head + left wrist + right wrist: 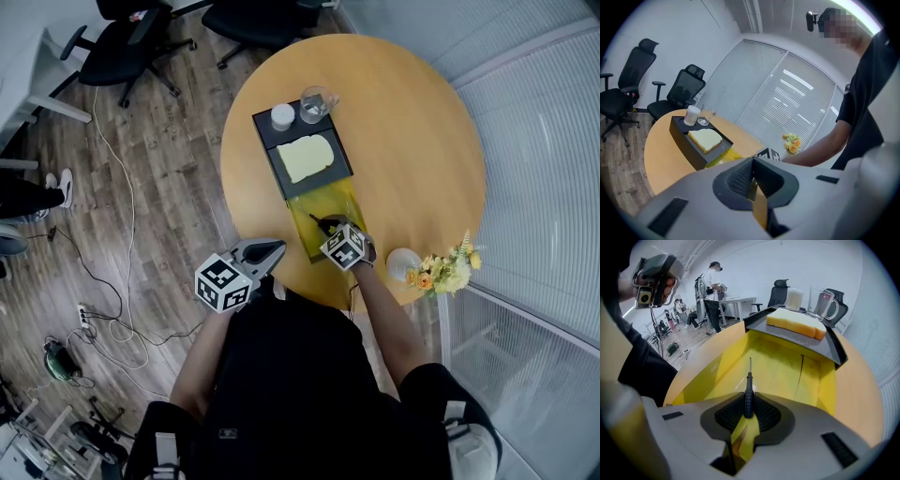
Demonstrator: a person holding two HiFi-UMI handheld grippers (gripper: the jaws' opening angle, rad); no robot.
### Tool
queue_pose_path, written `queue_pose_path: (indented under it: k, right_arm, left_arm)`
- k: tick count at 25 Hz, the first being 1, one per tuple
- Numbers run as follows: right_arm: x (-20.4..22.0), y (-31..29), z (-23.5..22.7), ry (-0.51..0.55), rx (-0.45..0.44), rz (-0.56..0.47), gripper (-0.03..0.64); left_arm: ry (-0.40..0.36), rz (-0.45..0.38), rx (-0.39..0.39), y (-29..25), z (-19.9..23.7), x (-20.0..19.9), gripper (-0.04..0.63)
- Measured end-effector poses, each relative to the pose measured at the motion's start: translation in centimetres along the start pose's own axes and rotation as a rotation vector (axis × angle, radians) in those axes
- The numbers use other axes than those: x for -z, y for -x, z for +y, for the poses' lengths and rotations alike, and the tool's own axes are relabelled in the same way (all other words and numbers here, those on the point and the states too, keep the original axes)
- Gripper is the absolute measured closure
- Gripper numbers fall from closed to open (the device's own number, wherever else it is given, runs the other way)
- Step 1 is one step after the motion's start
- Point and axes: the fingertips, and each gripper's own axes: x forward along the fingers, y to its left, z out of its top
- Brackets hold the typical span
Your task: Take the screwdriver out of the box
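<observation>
The right gripper (pixel 748 414), forearm extended over the open yellow box (pixel 787 371), pinches the handle of the slim black screwdriver (pixel 749 389) above the box interior. The left gripper (pixel 752 180), pressed together and empty, is held at the near edge of the round wooden surface (pixel 412 141).

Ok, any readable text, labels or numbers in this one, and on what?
No words or numbers can be read in any view.
Glass mug: a small red label, too small and blurred to read.
Left marker cube and right marker cube: black-and-white square patterns only, no lettering.
</observation>
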Motion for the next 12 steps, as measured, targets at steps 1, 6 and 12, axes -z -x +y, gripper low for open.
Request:
queue_pose_path:
  k: [1,6,12]
  right_arm:
    - [0.1,-0.1,0.0,-0.003,-0.001,0.001,0.555]
    - [-0.2,0.3,-0.2,-0.017,0.010,-0.013,0.555]
    - [-0.8,1.1,-0.7,-0.062,0.025,-0.048,0.555]
  left_arm:
    - [0.000,0.001,0.000,-0.1,0.0,0.1,0.589]
    - [-0.006,0.000,0.004,-0.1,-0.2,-0.1,0.589]
    - [-0.018,-0.001,0.005,-0.1,-0.4,-0.3,0.589]
